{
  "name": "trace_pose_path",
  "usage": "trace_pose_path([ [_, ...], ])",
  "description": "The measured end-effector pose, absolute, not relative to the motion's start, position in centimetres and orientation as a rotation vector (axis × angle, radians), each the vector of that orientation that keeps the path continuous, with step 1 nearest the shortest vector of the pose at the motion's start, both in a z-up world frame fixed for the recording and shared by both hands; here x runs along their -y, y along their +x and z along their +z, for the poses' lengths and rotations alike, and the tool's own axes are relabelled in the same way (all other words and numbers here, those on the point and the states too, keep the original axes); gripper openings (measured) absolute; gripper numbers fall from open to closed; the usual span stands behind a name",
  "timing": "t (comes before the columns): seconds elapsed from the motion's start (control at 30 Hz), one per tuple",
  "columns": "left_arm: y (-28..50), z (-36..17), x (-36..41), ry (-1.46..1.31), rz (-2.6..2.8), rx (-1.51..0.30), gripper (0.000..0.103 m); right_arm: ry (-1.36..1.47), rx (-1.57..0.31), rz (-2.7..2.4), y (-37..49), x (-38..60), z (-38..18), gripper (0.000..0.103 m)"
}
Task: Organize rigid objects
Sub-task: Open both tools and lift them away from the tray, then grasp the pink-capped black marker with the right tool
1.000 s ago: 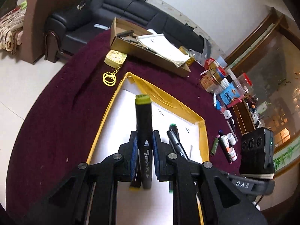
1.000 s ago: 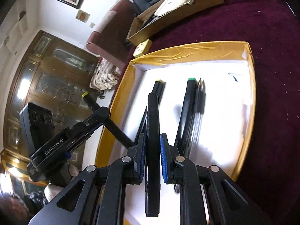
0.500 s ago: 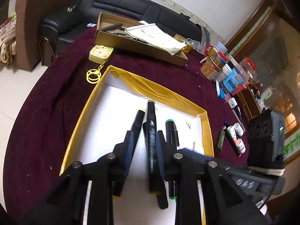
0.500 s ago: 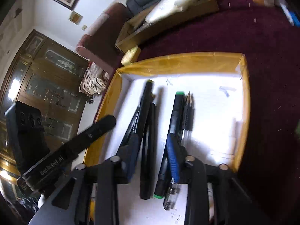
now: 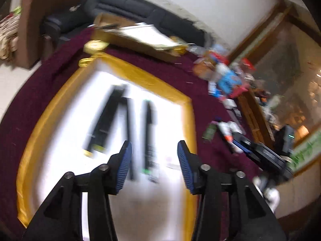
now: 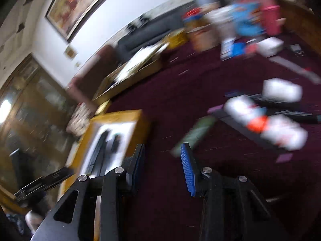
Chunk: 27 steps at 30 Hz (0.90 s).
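Observation:
A shallow gold-rimmed box [image 5: 30, 148] with a white floor lies on the maroon tablecloth. Several black markers and pens [image 5: 104, 124] lie inside it, side by side. My left gripper [image 5: 154, 152] is open and empty, above the near part of the box. My right gripper [image 6: 162, 156] is open and empty over the cloth, to the right of the box [image 6: 120, 116]. Ahead of it lie a green pen [image 6: 194, 136], black markers [image 6: 280, 110] and small white bottles [image 6: 268, 120]. Both views are motion-blurred.
A cardboard box with papers [image 5: 138, 38] stands at the back of the table. A yellow keychain [image 5: 94, 46] lies near it. Jars and packets [image 5: 222, 74] crowd the far right. A black sofa [image 5: 120, 6] and a brown armchair [image 5: 40, 10] stand behind.
Both grippers have let go of their markers, which now lie in the box. Both have opened wide. The right gripper has swung right, away from the box and toward the loose pens.

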<state>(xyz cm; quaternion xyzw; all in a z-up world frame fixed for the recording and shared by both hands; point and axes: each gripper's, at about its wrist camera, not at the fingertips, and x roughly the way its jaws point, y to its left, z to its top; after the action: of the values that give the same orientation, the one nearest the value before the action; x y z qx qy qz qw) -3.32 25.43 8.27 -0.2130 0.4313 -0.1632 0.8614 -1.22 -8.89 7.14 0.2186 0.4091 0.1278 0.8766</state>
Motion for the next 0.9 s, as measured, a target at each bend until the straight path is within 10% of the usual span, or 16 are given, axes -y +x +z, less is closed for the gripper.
trace_pose_path([
  [0.9, -9.0, 6.2, -11.4, -0.38, -0.481, -0.951, 0.059, 0.279, -0.904, 0.195, -0.9, 16.1, 3.2, 0.045],
])
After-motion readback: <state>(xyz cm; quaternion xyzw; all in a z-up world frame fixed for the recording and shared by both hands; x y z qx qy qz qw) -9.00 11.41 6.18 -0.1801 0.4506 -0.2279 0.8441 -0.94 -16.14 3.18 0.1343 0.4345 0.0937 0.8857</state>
